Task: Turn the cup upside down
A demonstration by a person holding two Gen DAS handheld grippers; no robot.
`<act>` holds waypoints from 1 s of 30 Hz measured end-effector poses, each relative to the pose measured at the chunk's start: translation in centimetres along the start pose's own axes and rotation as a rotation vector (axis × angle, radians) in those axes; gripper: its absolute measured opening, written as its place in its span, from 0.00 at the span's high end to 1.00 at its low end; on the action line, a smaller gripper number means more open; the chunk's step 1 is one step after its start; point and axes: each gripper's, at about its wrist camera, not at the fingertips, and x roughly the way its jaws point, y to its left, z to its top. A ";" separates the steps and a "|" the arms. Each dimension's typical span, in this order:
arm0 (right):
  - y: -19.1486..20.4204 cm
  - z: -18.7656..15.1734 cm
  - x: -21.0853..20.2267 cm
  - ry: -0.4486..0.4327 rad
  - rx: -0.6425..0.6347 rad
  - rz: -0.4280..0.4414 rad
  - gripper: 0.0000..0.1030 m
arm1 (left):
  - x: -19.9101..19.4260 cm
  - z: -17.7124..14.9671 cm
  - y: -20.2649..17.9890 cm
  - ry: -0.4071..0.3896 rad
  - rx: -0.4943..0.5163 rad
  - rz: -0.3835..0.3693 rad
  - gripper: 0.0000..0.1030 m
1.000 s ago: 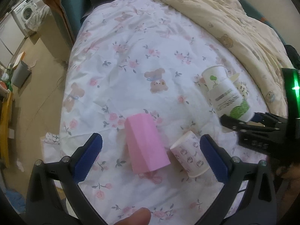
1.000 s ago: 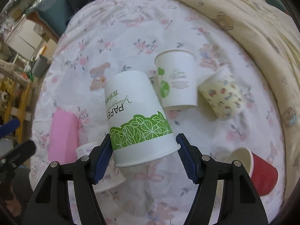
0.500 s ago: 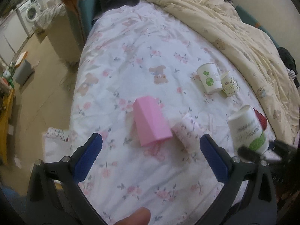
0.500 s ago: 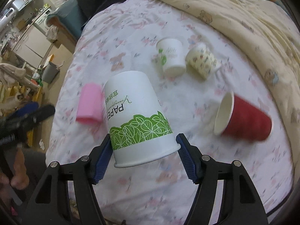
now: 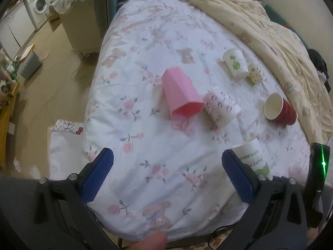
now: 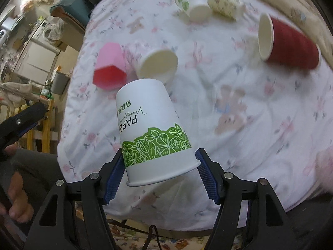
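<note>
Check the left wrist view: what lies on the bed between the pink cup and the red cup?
In the left wrist view, a white patterned paper cup on its side lies between the pink cup and the red cup.

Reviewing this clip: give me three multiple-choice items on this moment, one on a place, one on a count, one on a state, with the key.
1. Where is the red cup?
A. on its side on the bedsheet
B. on the floor
C. in the left gripper

2. How many cups show in the right wrist view, the held one included?
A. three
B. six
C. eight

3. What state is the right gripper in?
A. open and empty
B. shut on the leaf-print paper cup
C. shut on a spoon

Key:
1 A, it lies sideways with its open mouth showing, near the beige quilt.
2 B, the held cup, the pink cup, the patterned white cup, the red one, the green-logo cup and the small floral cup.
3 B, its blue fingers press the cup's sides near the rim.
</note>
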 end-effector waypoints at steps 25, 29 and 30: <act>-1.0 0.1 -2.9 -0.034 0.025 0.054 0.09 | 2.1 -0.2 -1.8 0.014 0.013 0.065 0.00; -1.2 0.7 -6.9 -0.155 -0.028 0.025 0.09 | 2.1 -0.1 -1.6 0.023 -0.006 0.058 0.00; -1.4 0.9 -8.0 -0.197 -0.032 0.016 0.09 | 2.0 -0.1 -1.6 0.016 -0.007 0.058 0.00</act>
